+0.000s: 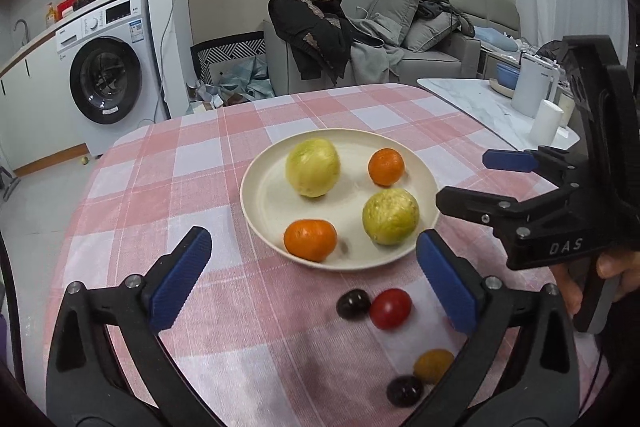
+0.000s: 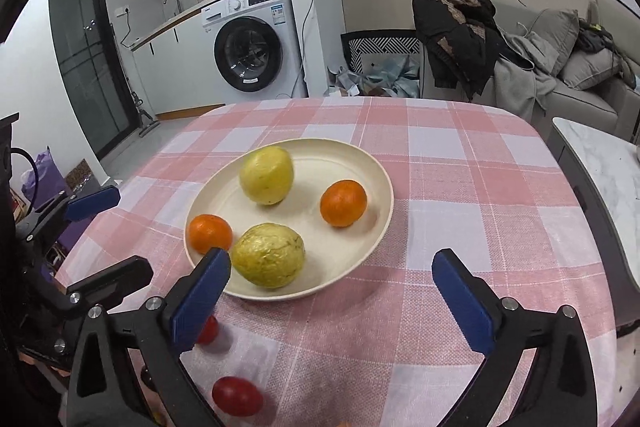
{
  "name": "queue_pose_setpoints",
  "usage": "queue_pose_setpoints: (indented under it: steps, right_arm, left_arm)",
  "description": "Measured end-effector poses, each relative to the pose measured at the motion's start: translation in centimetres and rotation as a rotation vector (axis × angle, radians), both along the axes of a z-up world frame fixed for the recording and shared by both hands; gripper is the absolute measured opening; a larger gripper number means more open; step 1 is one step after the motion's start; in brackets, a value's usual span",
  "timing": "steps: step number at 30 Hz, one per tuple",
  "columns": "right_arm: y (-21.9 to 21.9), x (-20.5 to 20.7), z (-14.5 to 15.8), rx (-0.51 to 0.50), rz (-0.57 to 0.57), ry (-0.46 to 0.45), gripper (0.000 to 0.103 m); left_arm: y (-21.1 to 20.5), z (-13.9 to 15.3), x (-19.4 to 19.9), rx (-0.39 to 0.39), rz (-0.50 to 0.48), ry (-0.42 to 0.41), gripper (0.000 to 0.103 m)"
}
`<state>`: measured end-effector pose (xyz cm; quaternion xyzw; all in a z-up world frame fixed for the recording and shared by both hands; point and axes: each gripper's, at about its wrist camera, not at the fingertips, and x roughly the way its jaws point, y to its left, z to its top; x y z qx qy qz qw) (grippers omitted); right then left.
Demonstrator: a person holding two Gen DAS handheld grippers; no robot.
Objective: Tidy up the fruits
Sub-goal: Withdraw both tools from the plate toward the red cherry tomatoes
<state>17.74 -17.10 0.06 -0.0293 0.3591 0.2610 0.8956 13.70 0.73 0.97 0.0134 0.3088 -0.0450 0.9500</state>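
So far two oranges and two yellow-green fruits sit on the plate, while small tomatoes wait on the checked cloth, both the left gripper and right gripper gaping wide and empty

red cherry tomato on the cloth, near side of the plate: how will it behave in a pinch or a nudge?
The red cherry tomato looks round and glossy, so it will probably roll if nudged and may slip between flat pads. It seems small and thin-skinned, likely light and easy to crush. The checked tablecloth may damp rolling slightly.
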Motion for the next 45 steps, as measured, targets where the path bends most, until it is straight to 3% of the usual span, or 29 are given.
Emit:
queue_pose_setpoints:
  steps: [20,36,45]
  right_arm:
    - [-2.1,-5.3,-0.1,-0.040,0.051,0.051,0.103]
    - [0.3,-7.3,-2.0,-0.141,0.157,0.063,0.103]
    - [1.1,-7.1,-3.6,-0.200,0.175,0.100,0.103]
  left_arm:
    - [1.5,-0.2,-7.3,-0.041,0.040,0.013,0.102]
    - [0.0,-3.1,-8.0,0.051,0.004,0.112,0.102]
    - [-0.5,-4.3,-7.3,0.063,-0.034,0.161,0.102]
